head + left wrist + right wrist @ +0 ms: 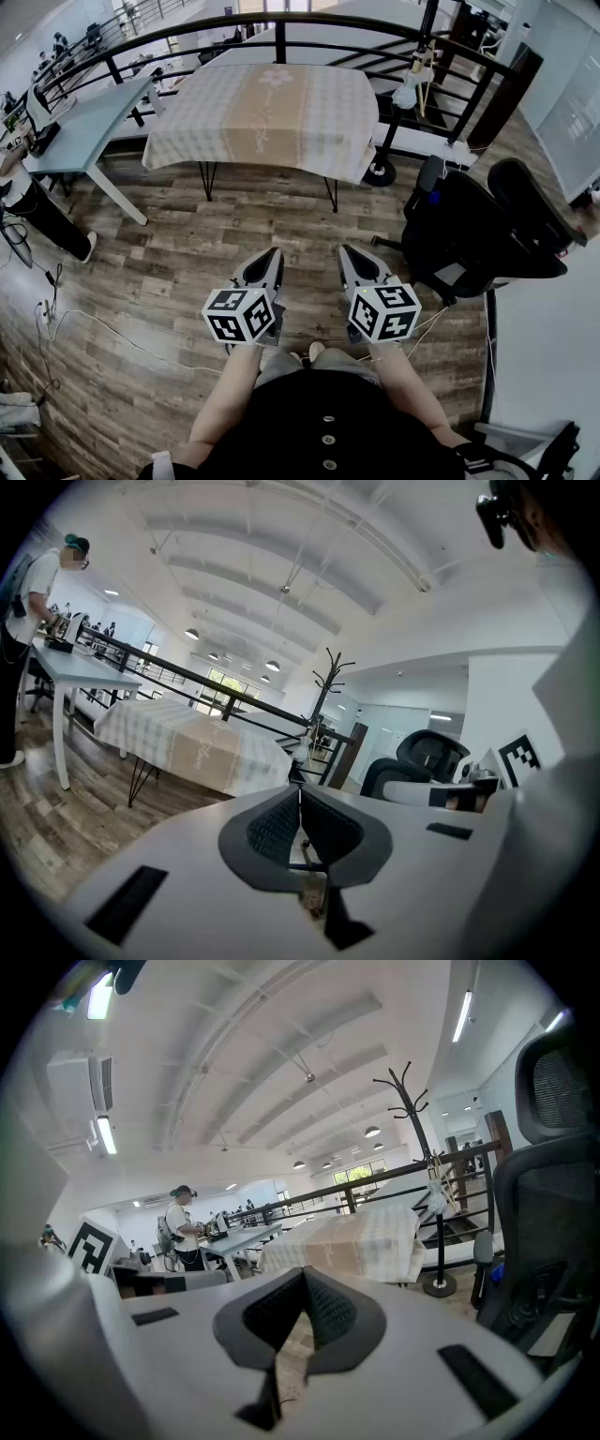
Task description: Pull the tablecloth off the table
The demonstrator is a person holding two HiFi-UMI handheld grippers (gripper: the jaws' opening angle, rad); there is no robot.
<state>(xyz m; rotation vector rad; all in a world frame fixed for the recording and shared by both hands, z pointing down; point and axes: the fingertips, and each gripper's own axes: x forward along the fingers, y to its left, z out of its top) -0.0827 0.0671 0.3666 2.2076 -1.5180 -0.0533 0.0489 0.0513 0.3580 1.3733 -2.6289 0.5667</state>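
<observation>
A checked tablecloth (267, 111) with a beige middle band covers a table on thin black legs, well ahead of me across the wooden floor. It also shows in the left gripper view as the tablecloth (192, 747) and in the right gripper view as the tablecloth (352, 1234). My left gripper (273, 253) and right gripper (346, 250) are held side by side close to my body, far short of the table. Both stand shut with nothing between the pads (278, 829) and pads (330, 1310).
A black office chair (487, 234) stands close on my right. A pale blue desk (84, 122) is at the left, with a person (28, 649) standing by it. A black railing (281, 37) runs behind the table, and a coat stand (417, 84) is at its right. Cables (66, 319) lie on the floor at left.
</observation>
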